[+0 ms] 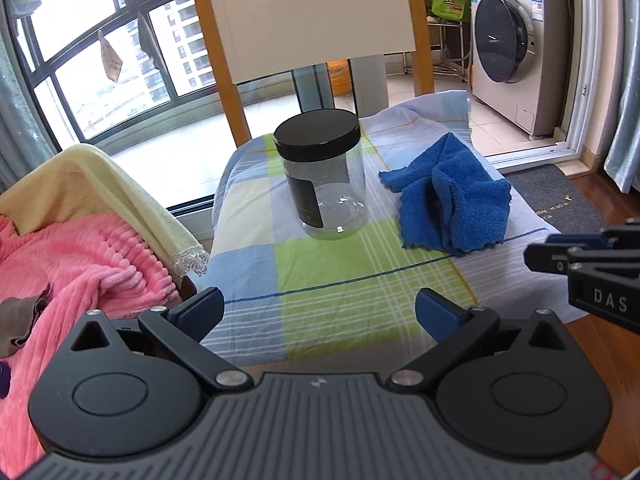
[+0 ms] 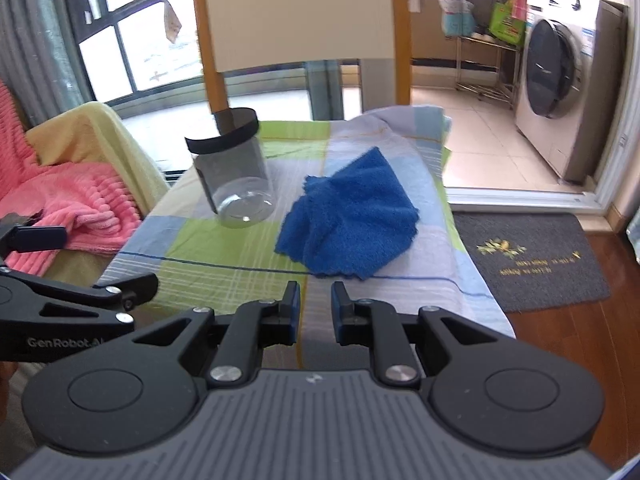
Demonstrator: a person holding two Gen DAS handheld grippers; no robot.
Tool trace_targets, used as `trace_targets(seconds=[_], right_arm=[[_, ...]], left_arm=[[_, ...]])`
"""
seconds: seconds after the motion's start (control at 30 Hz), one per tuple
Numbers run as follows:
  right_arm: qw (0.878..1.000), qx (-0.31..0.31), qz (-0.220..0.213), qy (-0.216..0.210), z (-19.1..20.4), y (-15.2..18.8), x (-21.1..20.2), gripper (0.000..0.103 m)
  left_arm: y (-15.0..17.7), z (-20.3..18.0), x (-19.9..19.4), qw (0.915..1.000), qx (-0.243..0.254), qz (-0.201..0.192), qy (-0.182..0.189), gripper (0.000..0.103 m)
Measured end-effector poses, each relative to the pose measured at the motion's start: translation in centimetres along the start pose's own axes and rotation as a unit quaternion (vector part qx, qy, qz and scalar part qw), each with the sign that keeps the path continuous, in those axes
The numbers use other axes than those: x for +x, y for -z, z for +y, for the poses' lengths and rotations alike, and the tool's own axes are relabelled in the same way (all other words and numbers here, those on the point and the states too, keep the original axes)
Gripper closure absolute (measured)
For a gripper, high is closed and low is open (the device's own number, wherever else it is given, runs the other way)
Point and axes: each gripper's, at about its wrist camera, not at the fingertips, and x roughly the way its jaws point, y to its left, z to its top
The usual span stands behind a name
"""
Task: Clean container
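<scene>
A clear plastic jar point(image 1: 326, 188) point(image 2: 236, 184) with a black screw lid point(image 1: 317, 128) stands upright on the checked cloth point(image 1: 320, 272) point(image 2: 224, 264) covering a chair seat. To its right lies a crumpled blue towel point(image 1: 450, 196) point(image 2: 348, 216). My left gripper point(image 1: 318, 310) is wide open, well short of the jar, with nothing between its fingers. My right gripper point(image 2: 316, 306) hovers just in front of the towel, its fingers a narrow gap apart and empty. Each gripper shows at the edge of the other's view.
The chair's wooden backrest point(image 1: 308, 16) rises behind the jar. A pink blanket point(image 1: 68, 264) and a yellow towel point(image 1: 120, 188) lie on furniture to the left. A grey doormat point(image 2: 532, 256), wood floor and a washing machine point(image 1: 516, 48) are on the right.
</scene>
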Motion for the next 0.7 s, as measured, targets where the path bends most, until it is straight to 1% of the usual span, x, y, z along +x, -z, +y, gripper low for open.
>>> trace_targets(seconds=[0.1,0.23,0.5,0.7], right_arm=[[1.0,0.003,0.005,0.011,0.2,0.2,0.2,0.088],[1.0,0.002,0.019,0.013,0.8,0.1,1.3,0.088],[0.999,0.006,0.041,0.029,1.5,-0.4,3.7,0.088],[0.998,0.012,0.048,0.041,1.7,-0.7,4.9,0.088]], left_arm=[[-0.2,0.3,0.3,1.0,-0.007,0.004,0.0,0.001],[-0.3,0.7,1.5,0.9998,-0.011,0.014,0.001,0.001],[-0.3,2.2,4.9,0.9981,-0.035,0.044,0.023,0.001],[-0.4,2.4,6.4,0.9973,-0.036,0.048,0.043,0.001]])
